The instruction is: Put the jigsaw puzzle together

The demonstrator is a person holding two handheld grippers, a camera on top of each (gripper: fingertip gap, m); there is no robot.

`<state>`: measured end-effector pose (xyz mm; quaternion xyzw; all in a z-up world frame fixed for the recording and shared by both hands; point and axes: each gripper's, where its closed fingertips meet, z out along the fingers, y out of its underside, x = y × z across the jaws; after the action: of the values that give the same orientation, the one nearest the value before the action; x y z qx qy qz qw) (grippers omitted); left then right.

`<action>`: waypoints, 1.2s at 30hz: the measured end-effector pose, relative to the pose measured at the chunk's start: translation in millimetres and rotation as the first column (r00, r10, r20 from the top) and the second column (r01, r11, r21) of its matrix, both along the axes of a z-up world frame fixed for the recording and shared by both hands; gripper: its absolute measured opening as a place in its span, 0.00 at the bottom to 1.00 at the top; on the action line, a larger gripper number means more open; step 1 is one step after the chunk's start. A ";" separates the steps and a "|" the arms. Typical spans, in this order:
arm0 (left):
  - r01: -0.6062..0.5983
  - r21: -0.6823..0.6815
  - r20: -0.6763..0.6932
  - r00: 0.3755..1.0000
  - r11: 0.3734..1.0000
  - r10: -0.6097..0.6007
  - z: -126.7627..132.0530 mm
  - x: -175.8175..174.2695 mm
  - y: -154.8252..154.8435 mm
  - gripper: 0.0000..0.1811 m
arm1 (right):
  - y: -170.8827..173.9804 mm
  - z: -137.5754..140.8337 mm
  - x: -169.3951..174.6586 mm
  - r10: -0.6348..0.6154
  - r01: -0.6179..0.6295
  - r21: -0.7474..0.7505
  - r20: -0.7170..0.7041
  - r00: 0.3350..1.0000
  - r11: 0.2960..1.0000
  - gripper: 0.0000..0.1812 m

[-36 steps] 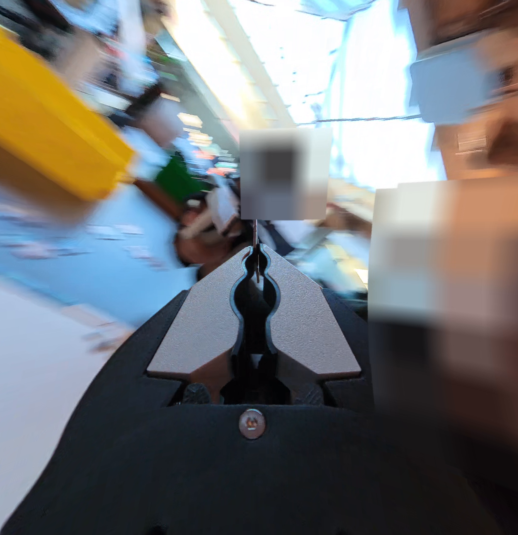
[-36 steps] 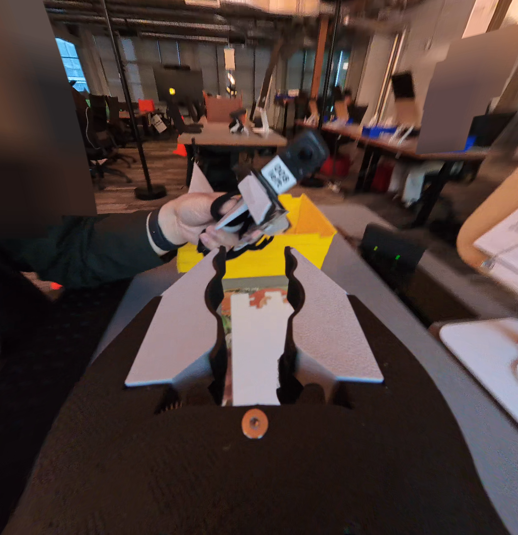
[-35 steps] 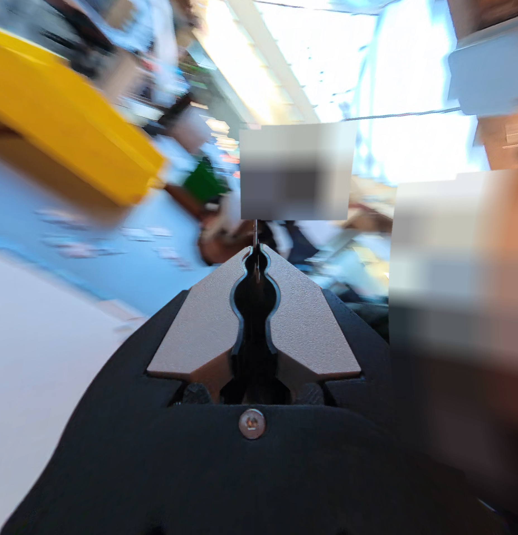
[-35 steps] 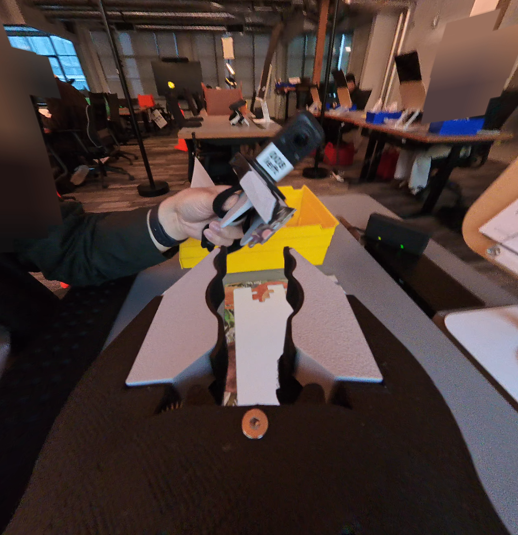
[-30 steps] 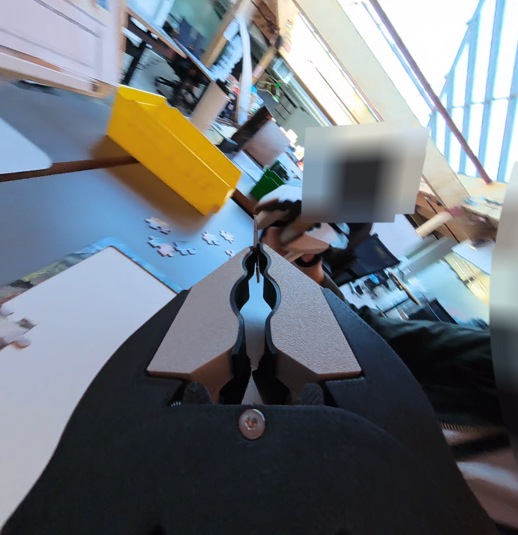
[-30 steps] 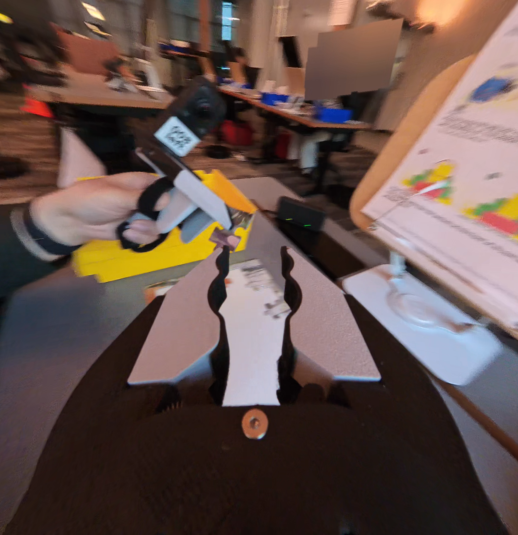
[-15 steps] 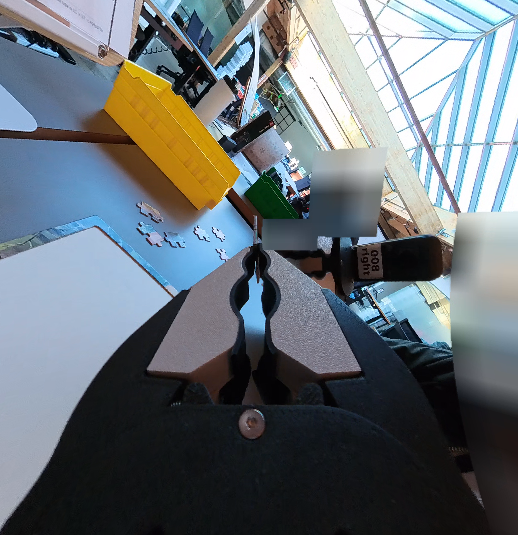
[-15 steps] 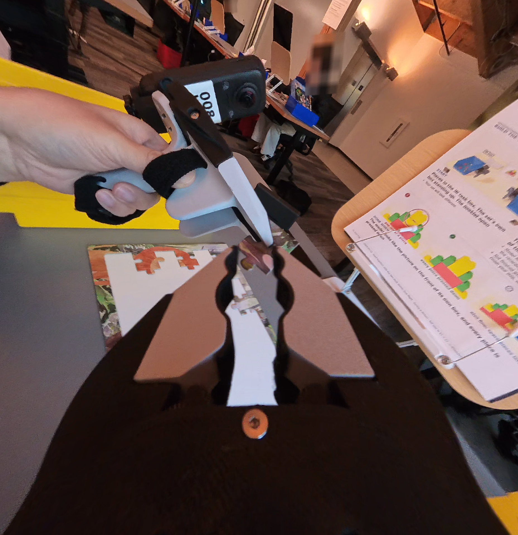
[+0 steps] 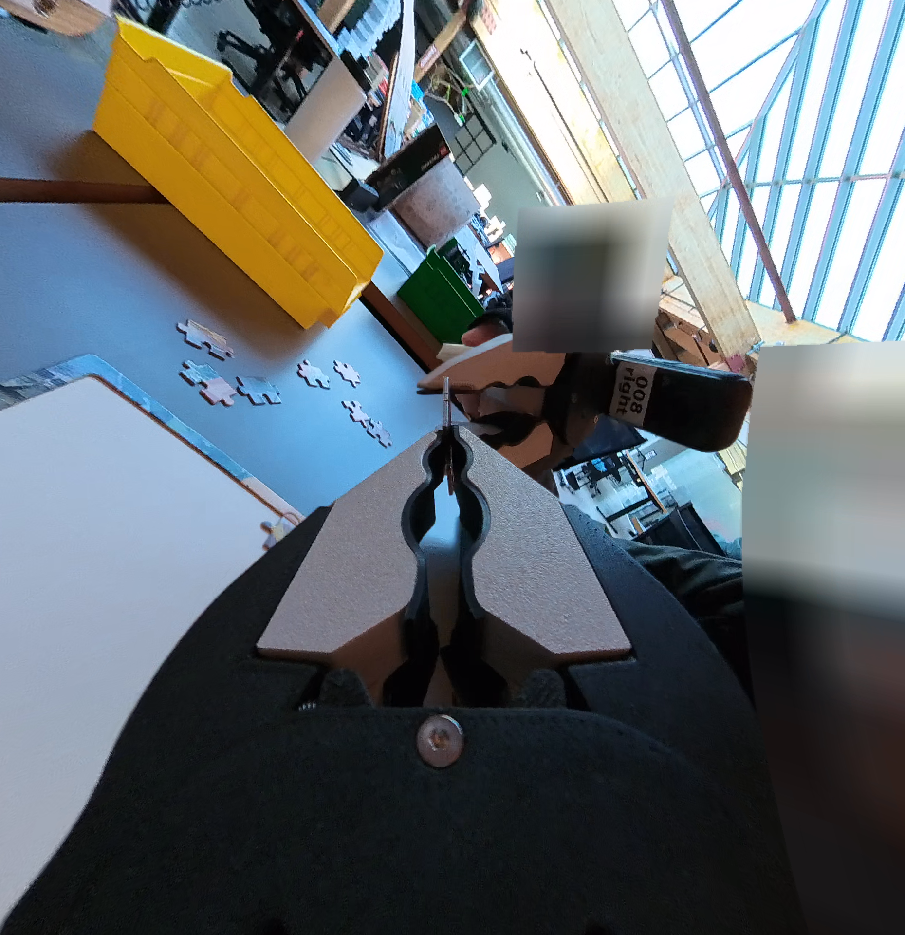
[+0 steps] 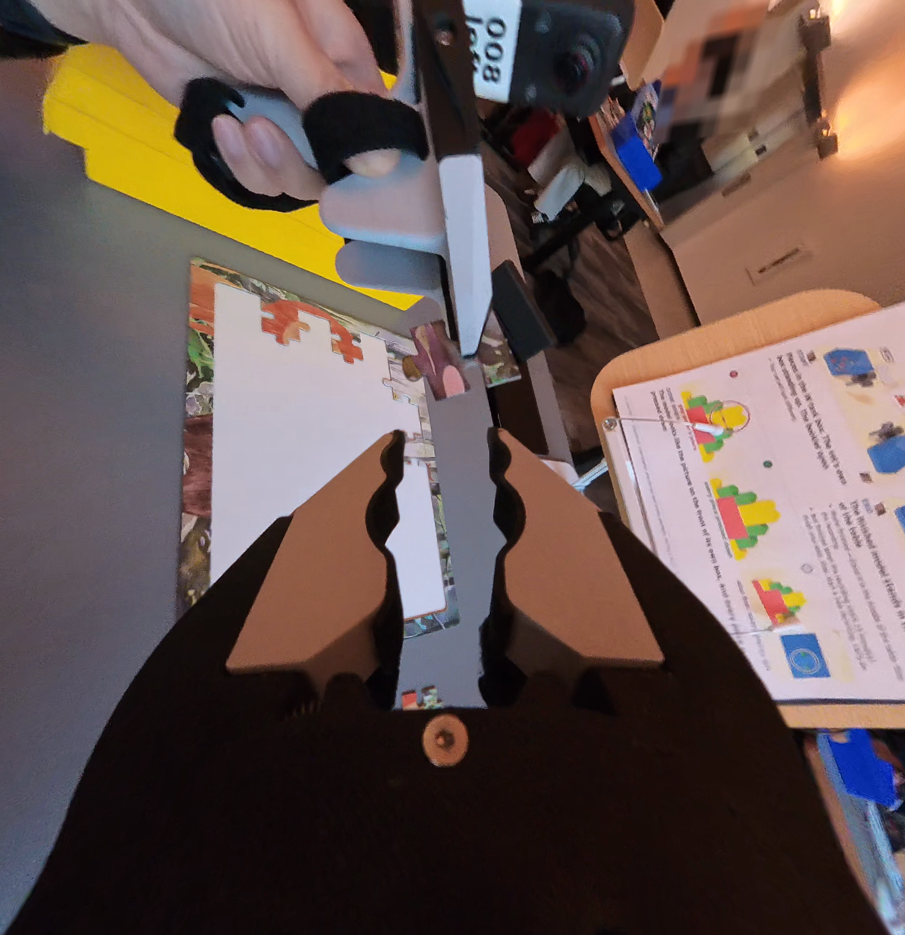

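Observation:
My left gripper (image 9: 447,437) is shut on a small jigsaw piece (image 9: 445,405), seen edge-on and held in the air. In the right wrist view the left gripper (image 10: 465,349), in a person's hand, holds this purple and pink piece (image 10: 440,374) just ahead of my right gripper (image 10: 446,437), which is open and empty. The right gripper (image 9: 460,405) also shows in the left wrist view, facing mine. The puzzle board (image 10: 298,430) lies on the grey table below, white inside a pictured border, with a few orange pieces (image 10: 308,324) fitted along its far edge.
Several loose pieces (image 9: 258,389) lie on the table between the board (image 9: 86,506) and a yellow bin (image 9: 227,167). The bin (image 10: 136,152) stands behind the board. A wooden stand with a printed instruction sheet (image 10: 769,480) stands at the right.
Both grippers have swung round to face each other above the board. The left gripper, still shut on the piece, has come close to the right gripper's open fingers.

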<state>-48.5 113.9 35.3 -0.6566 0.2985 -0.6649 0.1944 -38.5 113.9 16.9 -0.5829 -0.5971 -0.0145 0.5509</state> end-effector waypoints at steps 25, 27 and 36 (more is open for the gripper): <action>0.444 -0.089 -0.468 0.771 0.892 -0.431 -88.6 -13.5 -69.9 0.00 | -55.9 -64.4 -26.2 0.240 -0.195 -0.164 0.323 0.915 0.967 0.28; 0.522 -0.095 -0.476 0.724 0.847 -0.500 -90.2 -20.2 -83.5 0.00 | -65.4 -72.6 -33.4 0.271 -0.214 -0.192 0.353 0.895 0.958 0.28; 0.669 -0.191 -0.432 0.600 0.718 -0.674 -93.6 -34.8 -114.2 0.00 | -98.8 -79.8 -49.1 0.431 -0.345 -0.298 0.304 0.850 0.890 0.12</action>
<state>-83.3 -0.2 -58.3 -0.6378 0.5575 -0.5094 -0.1513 -87.6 15.1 -62.8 -0.4968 -0.7916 0.0606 0.3506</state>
